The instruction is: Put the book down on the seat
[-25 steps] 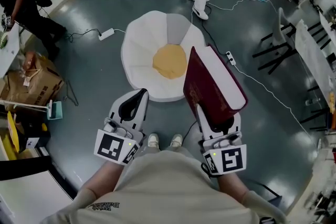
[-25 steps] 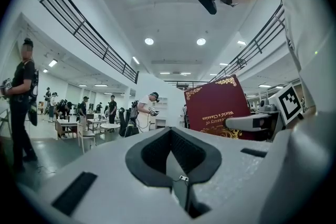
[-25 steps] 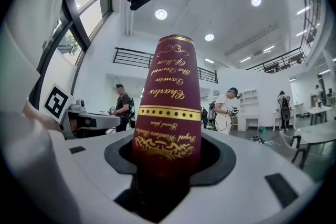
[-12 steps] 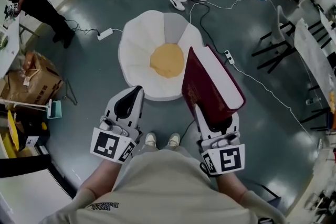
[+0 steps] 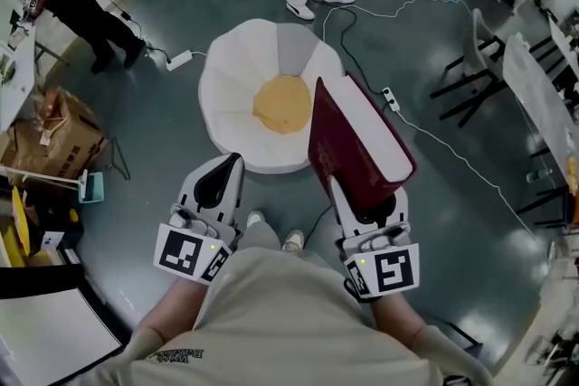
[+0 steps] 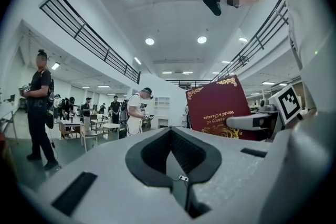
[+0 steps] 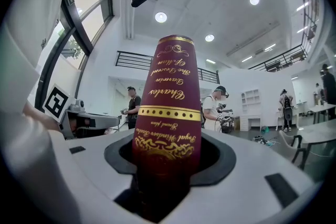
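Pinching the book [image 5: 355,136] at its lower spine, right gripper [image 5: 364,202] holds it upright; stiff hardcover, likely heavyish, slick. Left gripper [image 5: 217,183] pressed together, empty. Seat [image 5: 231,95] ahead.

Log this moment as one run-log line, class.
right gripper: shut on dark red gold-lettered hardback book | left gripper: shut, empty | white petal-shaped seat, yellow centre: book not yet on it

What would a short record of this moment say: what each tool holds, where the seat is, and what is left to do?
book: dark red, held upright, not yet on the seat
right gripper: jaws closed on the book's lower end
left gripper: jaws together, nothing between them
seat: white, petal-shaped, yellow centre, on the floor ahead
left to do: lay the book on the seat
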A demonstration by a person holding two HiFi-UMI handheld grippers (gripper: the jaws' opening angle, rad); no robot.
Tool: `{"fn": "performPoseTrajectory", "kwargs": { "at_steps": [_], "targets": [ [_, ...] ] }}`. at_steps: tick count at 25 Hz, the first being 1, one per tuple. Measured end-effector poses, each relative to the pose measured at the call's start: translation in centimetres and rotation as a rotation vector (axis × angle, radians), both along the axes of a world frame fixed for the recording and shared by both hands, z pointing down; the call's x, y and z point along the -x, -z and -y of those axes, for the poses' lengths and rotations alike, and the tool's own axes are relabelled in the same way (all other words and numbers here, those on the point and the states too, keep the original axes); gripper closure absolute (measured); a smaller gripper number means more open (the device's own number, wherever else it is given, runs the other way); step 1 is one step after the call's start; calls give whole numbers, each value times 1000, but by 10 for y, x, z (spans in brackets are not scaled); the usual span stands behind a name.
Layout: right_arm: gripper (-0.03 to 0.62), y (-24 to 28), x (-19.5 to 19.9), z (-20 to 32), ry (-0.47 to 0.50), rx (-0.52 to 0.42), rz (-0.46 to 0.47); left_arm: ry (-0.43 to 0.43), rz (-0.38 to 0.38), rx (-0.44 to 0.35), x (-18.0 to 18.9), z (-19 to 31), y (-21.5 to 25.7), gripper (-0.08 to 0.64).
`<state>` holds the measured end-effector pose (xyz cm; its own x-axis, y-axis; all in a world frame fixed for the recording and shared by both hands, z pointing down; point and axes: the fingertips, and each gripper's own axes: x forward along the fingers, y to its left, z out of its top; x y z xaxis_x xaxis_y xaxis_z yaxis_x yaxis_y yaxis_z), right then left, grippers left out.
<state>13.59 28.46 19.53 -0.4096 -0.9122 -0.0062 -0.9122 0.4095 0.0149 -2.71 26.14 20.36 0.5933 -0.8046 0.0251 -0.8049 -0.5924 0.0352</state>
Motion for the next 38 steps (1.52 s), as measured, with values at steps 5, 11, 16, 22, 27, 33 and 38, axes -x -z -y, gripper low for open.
{"fn": "performPoseTrajectory", "kwargs": {
  "at_steps": [5,11,16,22,27,33,38],
  "targets": [
    [365,-6,-5,1,-2,8,3,11,4,-5,0,1,-2,555],
    [365,-11,-4,15,1,3,-1,6,-13,-30,-6,20,-1,555],
    [365,-11,-2,42,-14,1,-9,-11,-26,-29,-6,49,-5,555],
    [365,-11,6,85,-28,-5,-35,-35,-18,-31,1,92,-6,555],
    [365,-19,15,134,-39,16,-49,-27,-17,-57,7,140,-4,555],
    [365,-14,32,200,-44,28,-54,-28,-23,-24,25,207,-7,555],
    [365,-6,53,255,-61,17,-71,-56,-29,-7,45,260,-6,555]
  ]
}}
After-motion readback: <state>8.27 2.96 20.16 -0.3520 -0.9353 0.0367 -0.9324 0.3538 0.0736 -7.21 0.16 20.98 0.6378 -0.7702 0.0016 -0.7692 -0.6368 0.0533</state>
